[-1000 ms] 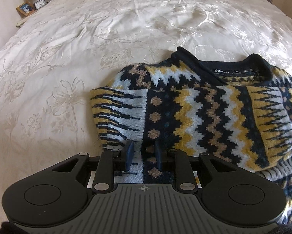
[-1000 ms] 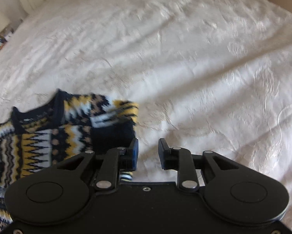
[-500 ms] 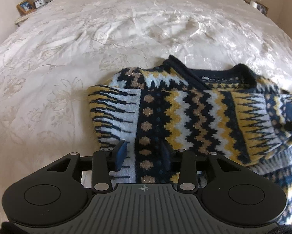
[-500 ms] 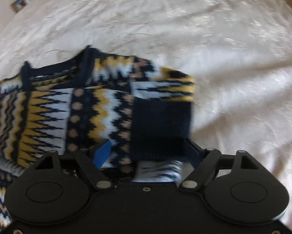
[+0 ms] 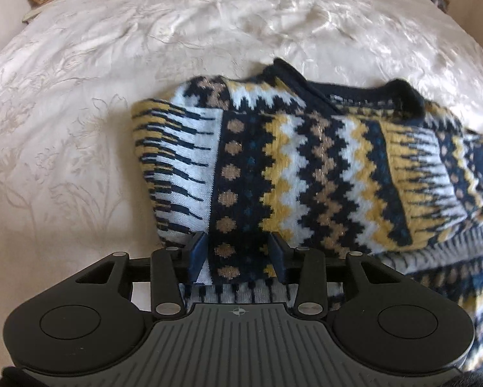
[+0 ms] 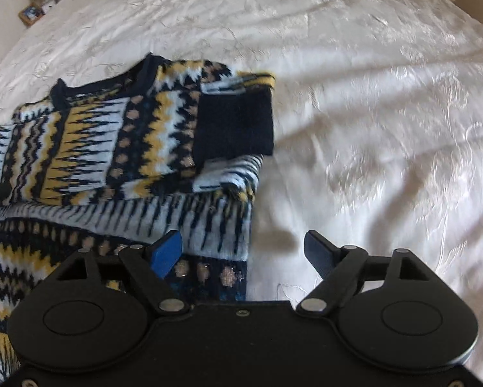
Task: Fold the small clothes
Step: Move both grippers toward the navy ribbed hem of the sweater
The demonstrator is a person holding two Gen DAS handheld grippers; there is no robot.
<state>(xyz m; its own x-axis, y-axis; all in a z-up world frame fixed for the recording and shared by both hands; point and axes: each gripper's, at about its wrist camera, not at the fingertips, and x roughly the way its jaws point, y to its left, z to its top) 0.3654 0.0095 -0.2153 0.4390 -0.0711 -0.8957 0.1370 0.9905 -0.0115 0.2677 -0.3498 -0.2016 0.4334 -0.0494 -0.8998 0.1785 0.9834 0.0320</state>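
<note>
Left wrist view: the navy, yellow and pale-blue zigzag knitted sweater (image 5: 306, 167) lies on the cream embroidered bedspread (image 5: 80, 96); the left gripper (image 5: 238, 254) has just been opening, fingers parted astride a folded sleeve, pads not pressing. Right wrist view: the right gripper (image 6: 243, 250), fingers spread wide, hovers over the sweater's edge (image 6: 215, 225), gripping nothing.

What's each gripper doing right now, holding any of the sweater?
Left gripper: fingers partly open, just widened, straddling a sweater fold, not pinching it.
Right gripper: open wide, just opened, holding nothing.
</note>
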